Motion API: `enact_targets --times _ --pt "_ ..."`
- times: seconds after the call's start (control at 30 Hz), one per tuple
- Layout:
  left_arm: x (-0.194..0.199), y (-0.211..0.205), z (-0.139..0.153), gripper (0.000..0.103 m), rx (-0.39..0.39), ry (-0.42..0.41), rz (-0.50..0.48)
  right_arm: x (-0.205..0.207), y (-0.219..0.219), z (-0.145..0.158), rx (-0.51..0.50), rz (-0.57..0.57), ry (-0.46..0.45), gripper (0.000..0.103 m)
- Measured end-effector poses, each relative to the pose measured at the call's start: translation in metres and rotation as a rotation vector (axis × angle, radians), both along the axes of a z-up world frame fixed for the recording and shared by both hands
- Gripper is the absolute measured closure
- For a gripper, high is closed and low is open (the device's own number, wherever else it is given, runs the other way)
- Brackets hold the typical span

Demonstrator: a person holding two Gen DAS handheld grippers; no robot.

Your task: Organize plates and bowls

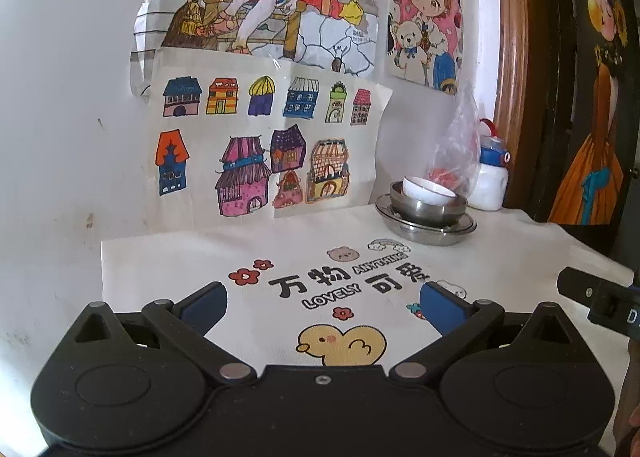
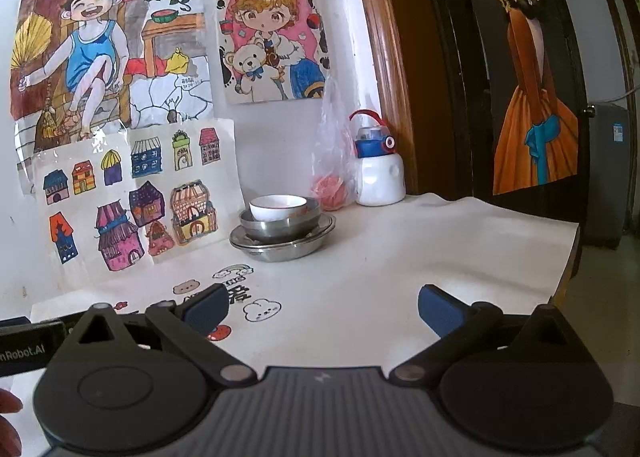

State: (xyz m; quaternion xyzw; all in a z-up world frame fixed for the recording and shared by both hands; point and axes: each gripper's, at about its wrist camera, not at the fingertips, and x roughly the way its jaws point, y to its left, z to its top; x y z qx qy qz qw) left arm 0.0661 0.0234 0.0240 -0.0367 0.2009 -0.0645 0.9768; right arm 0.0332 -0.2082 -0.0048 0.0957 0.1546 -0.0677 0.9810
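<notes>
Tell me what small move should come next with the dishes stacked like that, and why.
Probably pull both back and stop: the white bowl already sits in the steel bowl on the steel plate, and the left hand-held gripper and right hand-held gripper are open, holding nothing.

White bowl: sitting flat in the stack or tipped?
Tipped. The white bowl leans inside the steel bowl, its rim slanted in both views; the steel bowl sits on the steel plate.

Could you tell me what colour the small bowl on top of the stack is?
White; the small bowl shows best in the right wrist view.
</notes>
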Motion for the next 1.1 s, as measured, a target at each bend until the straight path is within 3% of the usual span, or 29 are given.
enact_targets --times 1.1 --pt "0.005 0.000 -0.013 0.001 0.016 0.053 -0.007 0.005 -0.006 -0.010 0.022 0.000 0.051 0.000"
